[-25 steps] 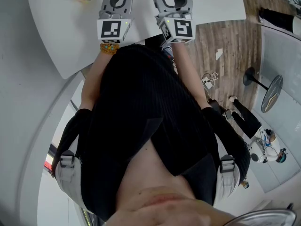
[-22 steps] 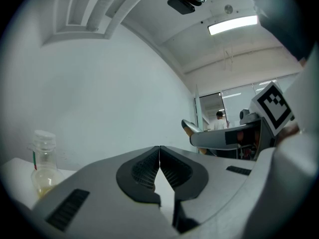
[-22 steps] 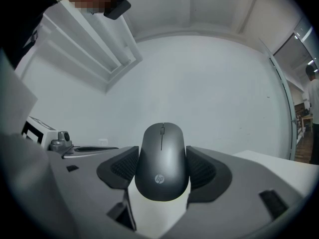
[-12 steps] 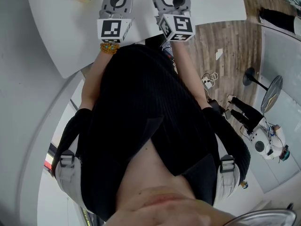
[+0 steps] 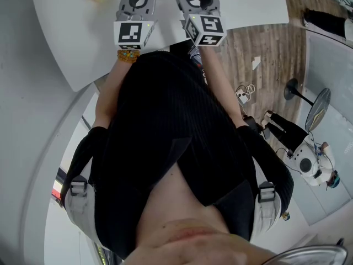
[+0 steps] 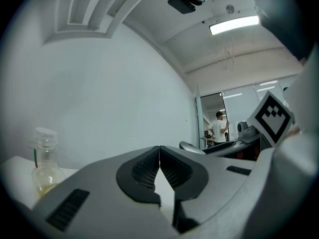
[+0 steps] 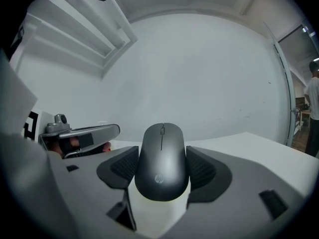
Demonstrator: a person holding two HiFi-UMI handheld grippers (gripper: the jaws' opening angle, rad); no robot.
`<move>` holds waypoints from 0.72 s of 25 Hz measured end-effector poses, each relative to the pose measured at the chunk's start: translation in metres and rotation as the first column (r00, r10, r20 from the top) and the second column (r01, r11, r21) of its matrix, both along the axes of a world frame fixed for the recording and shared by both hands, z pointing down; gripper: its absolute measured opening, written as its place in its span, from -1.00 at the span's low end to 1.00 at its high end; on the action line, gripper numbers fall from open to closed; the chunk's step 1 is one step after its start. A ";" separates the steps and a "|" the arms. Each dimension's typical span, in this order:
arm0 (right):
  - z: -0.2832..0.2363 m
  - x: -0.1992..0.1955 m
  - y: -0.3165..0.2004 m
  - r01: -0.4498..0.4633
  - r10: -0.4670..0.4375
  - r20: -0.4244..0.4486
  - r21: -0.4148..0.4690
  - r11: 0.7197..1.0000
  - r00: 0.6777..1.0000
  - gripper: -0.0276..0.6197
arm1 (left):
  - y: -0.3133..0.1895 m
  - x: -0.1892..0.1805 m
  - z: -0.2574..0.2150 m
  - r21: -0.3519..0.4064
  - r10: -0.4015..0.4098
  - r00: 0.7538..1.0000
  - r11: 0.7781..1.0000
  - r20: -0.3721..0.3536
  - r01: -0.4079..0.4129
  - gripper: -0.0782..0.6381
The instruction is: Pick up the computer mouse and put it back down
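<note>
We are gripping the computer mouse in the right gripper, jaws clamping its two long sides around the middle, narrow end pointing away from us. It is sitting over the white table, close to the table's near edge. We are not able to tell whether it is touching the tabletop or just clear of it. The left gripper is also over the table's near edge, alongside, with its jaws pressed together on nothing. A small bottle is standing further in on the table, towards its left corner. We are judging the mouse light and rigid, but its shell is looking smooth and rounded, so it could be squirting up out of a high squeeze. We are favouring the low, flatter side walls, moderate force, keeping it level for the set-down on the table
</note>
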State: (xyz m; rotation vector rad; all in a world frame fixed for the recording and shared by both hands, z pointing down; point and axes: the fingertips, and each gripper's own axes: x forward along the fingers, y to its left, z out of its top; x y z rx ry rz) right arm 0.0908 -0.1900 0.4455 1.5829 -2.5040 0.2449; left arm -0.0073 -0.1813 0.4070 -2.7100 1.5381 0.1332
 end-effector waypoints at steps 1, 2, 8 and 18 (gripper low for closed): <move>0.002 0.000 -0.001 0.000 0.000 -0.005 -0.007 1.000 1.000 -0.04 | 0.000 0.000 0.000 0.000 0.000 1.000 1.000 0.000 0.000 -0.74; 0.004 0.000 -0.001 -0.002 0.002 -0.011 -0.016 1.000 1.000 -0.04 | 0.000 0.000 0.000 -0.001 0.000 1.000 1.000 -0.001 0.000 -0.74; 0.022 0.006 -0.001 -0.020 0.017 -0.046 -0.080 0.997 0.999 -0.04 | 0.000 -0.001 0.002 -0.002 -0.008 1.000 1.000 -0.001 0.008 -0.74; 0.057 0.006 0.003 -0.015 0.004 -0.061 -0.184 0.983 0.998 -0.04 | 0.000 0.001 0.003 -0.003 -0.007 1.000 1.000 -0.004 0.007 -0.74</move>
